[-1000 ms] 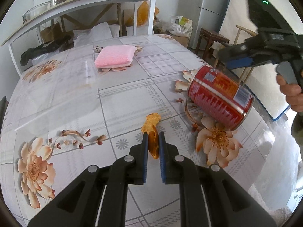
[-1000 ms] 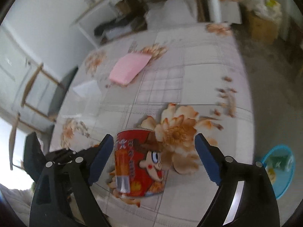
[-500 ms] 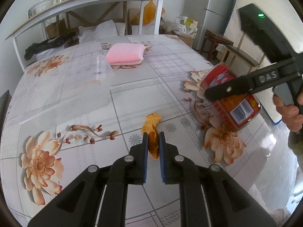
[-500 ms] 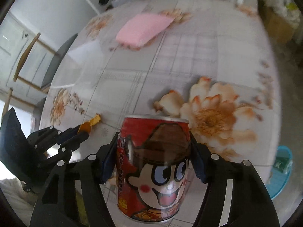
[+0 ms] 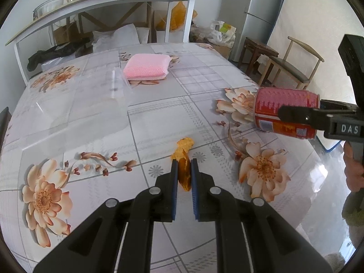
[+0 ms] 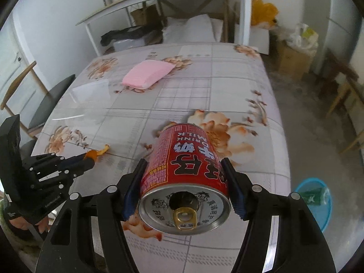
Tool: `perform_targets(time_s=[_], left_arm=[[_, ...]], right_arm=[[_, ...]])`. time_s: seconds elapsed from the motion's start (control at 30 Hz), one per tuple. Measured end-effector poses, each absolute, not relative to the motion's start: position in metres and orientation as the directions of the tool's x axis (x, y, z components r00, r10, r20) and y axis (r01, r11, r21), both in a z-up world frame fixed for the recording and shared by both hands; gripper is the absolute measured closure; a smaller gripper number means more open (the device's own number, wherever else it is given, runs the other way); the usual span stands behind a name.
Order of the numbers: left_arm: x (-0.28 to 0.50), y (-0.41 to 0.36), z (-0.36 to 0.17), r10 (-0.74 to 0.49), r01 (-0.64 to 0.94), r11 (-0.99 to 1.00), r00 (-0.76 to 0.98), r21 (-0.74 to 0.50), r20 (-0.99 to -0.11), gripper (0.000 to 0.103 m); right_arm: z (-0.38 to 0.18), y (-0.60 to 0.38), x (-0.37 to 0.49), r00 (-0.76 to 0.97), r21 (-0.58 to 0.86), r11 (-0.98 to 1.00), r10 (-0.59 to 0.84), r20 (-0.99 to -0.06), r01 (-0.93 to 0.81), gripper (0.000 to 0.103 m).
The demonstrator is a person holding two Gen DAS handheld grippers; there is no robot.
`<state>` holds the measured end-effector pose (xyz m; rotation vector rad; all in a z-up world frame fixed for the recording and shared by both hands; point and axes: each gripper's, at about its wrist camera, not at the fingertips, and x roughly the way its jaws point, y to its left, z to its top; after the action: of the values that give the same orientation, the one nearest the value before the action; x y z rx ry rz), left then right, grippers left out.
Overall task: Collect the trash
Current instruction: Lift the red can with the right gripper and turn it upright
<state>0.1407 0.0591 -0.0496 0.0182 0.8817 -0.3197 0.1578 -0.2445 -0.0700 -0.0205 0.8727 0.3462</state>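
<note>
A red milk-drink can [image 6: 184, 170] lies on its side between the blue pads of my right gripper [image 6: 184, 162], which is shut on it. The can's pull-tab end faces the camera, and it hangs just above the table's right edge. In the left wrist view the can [image 5: 284, 100] is at the far right, with one black finger [image 5: 298, 115] across it. My left gripper [image 5: 183, 173] is shut on an orange peel [image 5: 184, 146], low over the floral tablecloth [image 5: 91, 125]. The right wrist view shows the left gripper [image 6: 89, 157] and peel [image 6: 101, 151] to the can's left.
A pink sponge [image 5: 146, 69] lies at the far side of the table, with a clear plastic sheet [image 5: 113, 86] to its left. A blue bin [image 6: 314, 202] stands on the floor to the right of the table. A wooden chair [image 5: 293, 68] and a white shelf [image 5: 102, 2] stand beyond.
The right gripper's jaws came in around the red can and closed on it. It then swung the can off the tablecloth toward the table's right edge. The left gripper kept still with the peel.
</note>
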Motion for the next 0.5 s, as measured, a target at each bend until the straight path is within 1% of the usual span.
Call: perform_targets(time_s=[0.1, 0.2, 0.5], left_arm=[[0.14, 0.055, -0.047, -0.281, 0.292, 0.948, 0.585, -0.125, -0.761, 0.093], [0.14, 0.049, -0.045, -0.294, 0.305, 0.943, 0.569, -0.135, -0.768, 0.093], [0.136, 0.031, -0.034, -0.327, 0.351, 0.926, 0.557, -0.141, -0.763, 0.093]], right_arm=[[-0.069, -0.247, 0.152, 0.598, 0.114, 0.948, 0.277, -0.752, -0.295, 0.041], [-0.07, -0.249, 0.152, 0.582, 0.118, 0.958, 0.254, -0.772, -0.261, 0.041], [-0.065, -0.259, 0.153, 0.514, 0.164, 0.96, 0.261, -0.817, -0.227, 0.041]])
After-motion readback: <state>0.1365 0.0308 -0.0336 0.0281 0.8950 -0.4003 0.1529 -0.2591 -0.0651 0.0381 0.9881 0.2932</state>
